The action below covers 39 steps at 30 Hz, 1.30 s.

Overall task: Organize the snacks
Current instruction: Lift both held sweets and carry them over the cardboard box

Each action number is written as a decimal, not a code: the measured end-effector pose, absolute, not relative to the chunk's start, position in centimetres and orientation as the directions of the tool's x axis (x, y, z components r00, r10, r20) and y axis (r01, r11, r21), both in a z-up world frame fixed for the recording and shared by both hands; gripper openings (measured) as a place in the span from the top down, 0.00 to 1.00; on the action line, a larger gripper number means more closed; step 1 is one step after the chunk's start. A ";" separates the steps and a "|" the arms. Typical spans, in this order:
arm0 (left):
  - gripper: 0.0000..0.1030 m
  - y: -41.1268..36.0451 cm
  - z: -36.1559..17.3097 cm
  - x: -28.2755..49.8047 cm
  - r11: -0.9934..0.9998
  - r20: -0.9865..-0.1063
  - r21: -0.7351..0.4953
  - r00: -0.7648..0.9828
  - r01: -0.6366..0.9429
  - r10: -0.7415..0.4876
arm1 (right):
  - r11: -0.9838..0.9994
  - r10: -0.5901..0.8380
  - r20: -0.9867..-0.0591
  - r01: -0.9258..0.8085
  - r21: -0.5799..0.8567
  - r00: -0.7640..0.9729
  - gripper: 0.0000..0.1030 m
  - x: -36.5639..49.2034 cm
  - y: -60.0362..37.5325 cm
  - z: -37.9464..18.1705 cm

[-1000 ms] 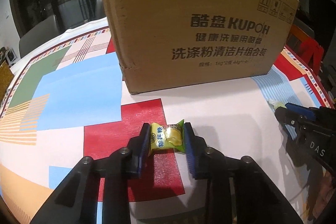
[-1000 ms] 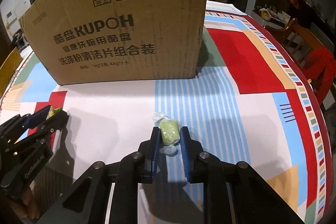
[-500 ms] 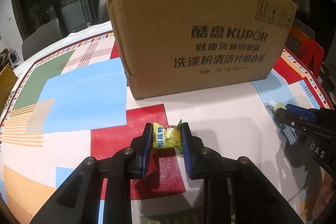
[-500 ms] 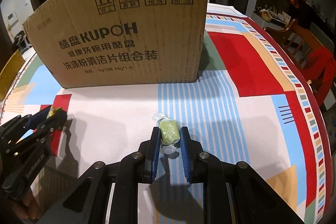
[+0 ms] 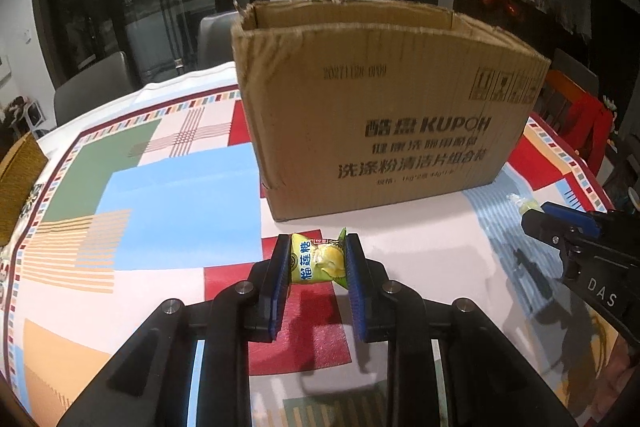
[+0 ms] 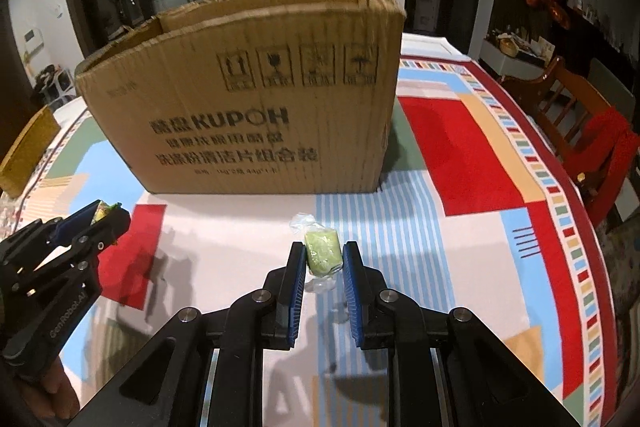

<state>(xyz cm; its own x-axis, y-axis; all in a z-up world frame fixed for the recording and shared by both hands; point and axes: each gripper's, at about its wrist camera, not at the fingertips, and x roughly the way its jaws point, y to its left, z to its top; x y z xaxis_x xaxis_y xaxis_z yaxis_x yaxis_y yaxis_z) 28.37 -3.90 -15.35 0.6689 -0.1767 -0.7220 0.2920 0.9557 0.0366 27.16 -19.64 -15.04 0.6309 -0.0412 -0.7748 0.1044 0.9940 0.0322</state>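
My left gripper (image 5: 317, 259) is shut on a yellow-green wrapped durian candy (image 5: 316, 259) and holds it above the patterned tablecloth. My right gripper (image 6: 323, 258) is shut on a pale green candy in clear wrap (image 6: 322, 253), also lifted off the cloth. An open brown cardboard box (image 5: 380, 123) printed KUPOH stands upright just beyond both grippers; it also shows in the right wrist view (image 6: 248, 95). The right gripper (image 5: 536, 217) shows at the right of the left wrist view, the left gripper (image 6: 106, 217) at the left of the right wrist view.
The table carries a colourful geometric tablecloth (image 5: 168, 195). A woven mat (image 5: 16, 187) lies at the far left edge. A wooden chair with red cloth (image 6: 592, 131) stands at the right. Grey chairs (image 5: 92, 87) stand behind the table.
Both grippers have risen with their candies held, so the box's open top now shows. The box looks farther and lower in both views.
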 end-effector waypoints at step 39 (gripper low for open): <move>0.74 -4.2 -5.0 28.7 0.957 -0.642 0.049 0.743 0.285 -0.188 | 0.999 -0.014 -0.633 0.044 0.032 0.774 0.80 27.6 -19.3 -5.1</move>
